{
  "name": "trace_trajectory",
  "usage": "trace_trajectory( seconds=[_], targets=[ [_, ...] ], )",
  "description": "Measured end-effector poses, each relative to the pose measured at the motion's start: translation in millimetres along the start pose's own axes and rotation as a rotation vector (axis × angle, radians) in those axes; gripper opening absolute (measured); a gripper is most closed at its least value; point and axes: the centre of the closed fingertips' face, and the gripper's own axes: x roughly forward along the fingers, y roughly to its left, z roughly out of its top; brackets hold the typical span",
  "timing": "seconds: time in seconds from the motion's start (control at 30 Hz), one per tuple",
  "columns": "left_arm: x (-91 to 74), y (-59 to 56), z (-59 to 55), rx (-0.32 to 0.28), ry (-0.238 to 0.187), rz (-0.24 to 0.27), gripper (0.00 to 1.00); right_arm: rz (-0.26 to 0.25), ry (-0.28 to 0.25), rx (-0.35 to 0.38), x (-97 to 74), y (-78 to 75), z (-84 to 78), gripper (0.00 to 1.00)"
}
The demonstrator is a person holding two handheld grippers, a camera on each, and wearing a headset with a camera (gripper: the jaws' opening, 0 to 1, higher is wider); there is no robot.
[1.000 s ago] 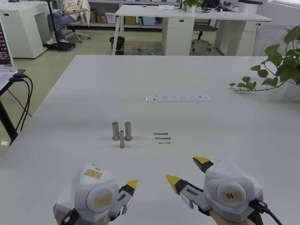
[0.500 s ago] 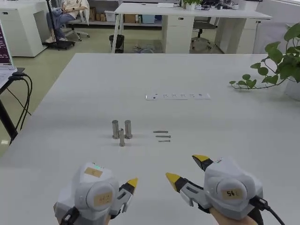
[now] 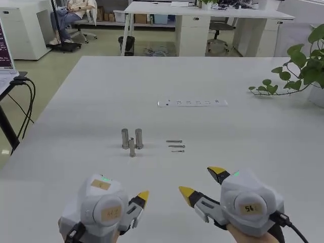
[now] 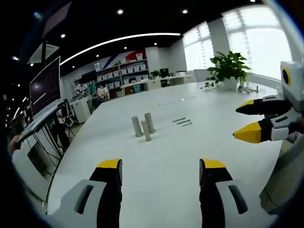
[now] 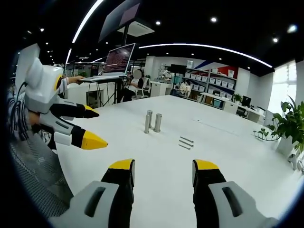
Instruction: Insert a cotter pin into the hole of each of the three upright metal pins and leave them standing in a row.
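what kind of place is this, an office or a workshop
Probably an open-plan office or lab: long white desks with a dark swivel chair, wall shelves of storage bins, and an open laptop on a tall stand.

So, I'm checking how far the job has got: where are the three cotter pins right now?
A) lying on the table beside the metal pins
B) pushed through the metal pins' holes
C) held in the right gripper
A: the three cotter pins lie flat on the table, apart from the upright metal pins.
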Motion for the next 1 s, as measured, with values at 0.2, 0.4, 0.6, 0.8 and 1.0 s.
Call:
trace_trajectory(
  seconds=[0.2,0.4,0.6,0.8,1.0],
  targets=[
    [-0.1,0.1,0.1,-0.001,0.001,0.0,0.63,0.001,0.002,0.0,0.4,0.1,-0.4,0.45],
    [-0.2,0.3,0.8,-0.002,-0.001,0.0,0.63,0.002,0.003,0.0,0.7,0.3,-0.6,0.45],
    [-0.4,0.5,2.0,0.002,-0.005,0.001,0.63,0.005,0.004,0.001,1.1,0.6,-0.5,0.45],
    [0.1,-0.9,2.8,0.003,-0.007,-0.006,0.64,0.005,0.001,0.003,1.3,0.5,0.3,0.45],
    [0.6,-0.9,3.5,0.0,-0.008,-0.009,0.67,-0.002,0.003,0.011,1.4,-1.6,0.7,0.47]
  ],
)
